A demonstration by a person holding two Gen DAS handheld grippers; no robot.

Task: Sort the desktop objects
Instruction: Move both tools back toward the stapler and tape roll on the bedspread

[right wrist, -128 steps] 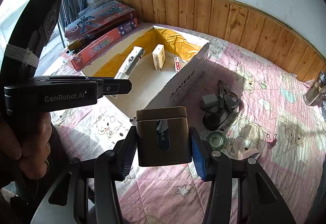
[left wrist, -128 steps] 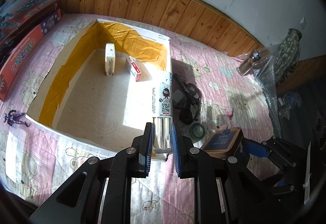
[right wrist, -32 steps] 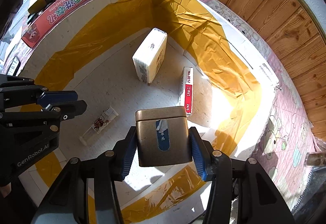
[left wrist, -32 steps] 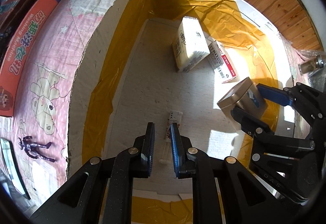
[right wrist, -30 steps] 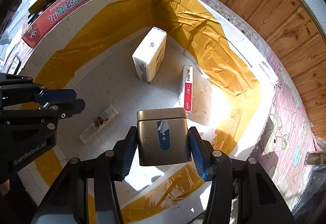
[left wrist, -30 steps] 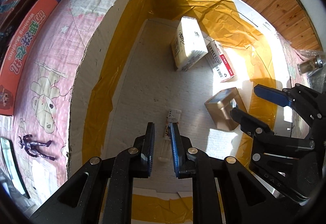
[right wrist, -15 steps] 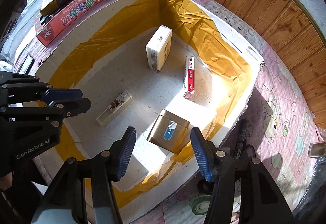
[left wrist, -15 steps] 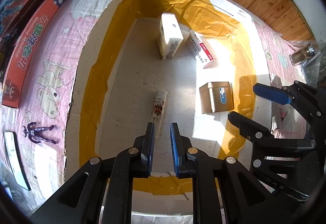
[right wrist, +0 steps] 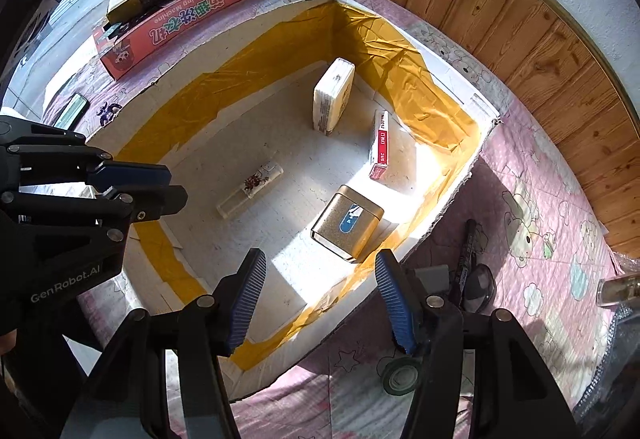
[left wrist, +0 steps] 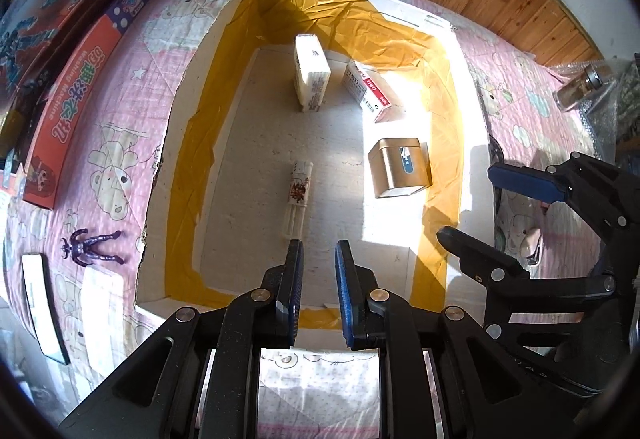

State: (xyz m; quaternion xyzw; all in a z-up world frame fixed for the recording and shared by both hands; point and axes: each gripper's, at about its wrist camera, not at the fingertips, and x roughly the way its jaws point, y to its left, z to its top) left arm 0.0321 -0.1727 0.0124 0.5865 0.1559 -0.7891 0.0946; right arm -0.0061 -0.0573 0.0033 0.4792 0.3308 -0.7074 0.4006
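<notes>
A white cardboard box lined with yellow tape (left wrist: 182,143) (right wrist: 476,159) lies open on the pink quilt. Inside lie a gold tin (left wrist: 399,168) (right wrist: 347,225), a slim white tube (left wrist: 298,199) (right wrist: 250,190), a cream box (left wrist: 311,72) (right wrist: 333,95) and a red-and-white box (left wrist: 367,90) (right wrist: 380,148). My left gripper (left wrist: 318,299) hovers over the box's near edge, jaws a narrow gap apart and empty. My right gripper (right wrist: 320,299) is wide open and empty above the near right wall, just behind the tin; it also shows in the left wrist view (left wrist: 492,199).
Toy boxes (left wrist: 76,87) (right wrist: 192,7) lie left of the box. A purple figure (left wrist: 90,249) and a phone (left wrist: 42,309) lie at the near left. Right of the box lie a marker (right wrist: 467,251), a tape roll (right wrist: 400,375) and a glass bottle (left wrist: 580,87).
Both grippers have pulled up and back from the box. The tin and the tube stay on the box floor, released earlier.
</notes>
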